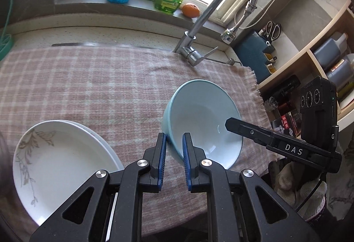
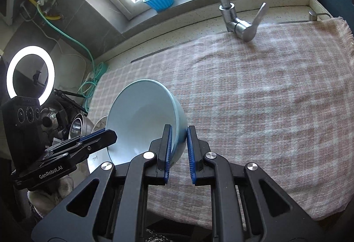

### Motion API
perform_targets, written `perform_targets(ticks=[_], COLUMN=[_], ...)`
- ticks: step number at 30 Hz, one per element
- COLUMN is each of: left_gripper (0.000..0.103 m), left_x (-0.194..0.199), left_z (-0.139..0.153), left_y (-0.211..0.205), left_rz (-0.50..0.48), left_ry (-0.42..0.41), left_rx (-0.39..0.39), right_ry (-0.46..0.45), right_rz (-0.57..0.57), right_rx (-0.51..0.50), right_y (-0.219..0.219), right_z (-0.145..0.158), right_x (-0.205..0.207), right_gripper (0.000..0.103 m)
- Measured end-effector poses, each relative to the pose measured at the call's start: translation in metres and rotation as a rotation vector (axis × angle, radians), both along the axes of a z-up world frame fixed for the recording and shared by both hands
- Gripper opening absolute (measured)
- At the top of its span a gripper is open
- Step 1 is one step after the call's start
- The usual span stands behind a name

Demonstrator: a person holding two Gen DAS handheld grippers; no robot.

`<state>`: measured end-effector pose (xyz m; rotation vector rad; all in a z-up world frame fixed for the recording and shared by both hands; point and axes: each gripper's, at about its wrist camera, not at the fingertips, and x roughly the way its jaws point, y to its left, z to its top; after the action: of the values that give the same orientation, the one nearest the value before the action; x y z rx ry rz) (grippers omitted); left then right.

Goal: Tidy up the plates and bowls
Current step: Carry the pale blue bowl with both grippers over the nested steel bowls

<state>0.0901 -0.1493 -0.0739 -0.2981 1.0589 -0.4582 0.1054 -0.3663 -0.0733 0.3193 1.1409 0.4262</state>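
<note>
Two hand-held grippers share one pale blue bowl [image 1: 202, 122]. Left wrist view: left hand-held gripper [image 1: 174, 149] clamped on the near rim; bowl tilted, mouth facing right, raised above the checked cloth [image 1: 88, 82] on the worktop. White plates [image 1: 59, 164] stacked at left; bowl not yet placed. Right wrist view: right hand-held gripper [image 2: 178, 144] clamped on the opposite wall; mouth faces left, rim plane steeply tipped.
</note>
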Motion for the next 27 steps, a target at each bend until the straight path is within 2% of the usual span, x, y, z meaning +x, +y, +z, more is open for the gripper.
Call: perform_targets(ticks=[16,27], left_gripper=[0.013,0.013], left_x=[-0.025,-0.046], left_z=[0.008,0.01], left_y=[0.135,0.22], left_rz=[0.231,0.378], left_ry=[-0.007,-0.024], left_rx=[-0.026,-0.034], right_ry=[-0.046,-0.062], right_rz=[0.219,0.363], right_rx=[0.026,0.013], right_y=[0.151,0.25], right_z=[0.024,0.023], right_x=[0.007,0.0], right_gripper=[0.014,0.014])
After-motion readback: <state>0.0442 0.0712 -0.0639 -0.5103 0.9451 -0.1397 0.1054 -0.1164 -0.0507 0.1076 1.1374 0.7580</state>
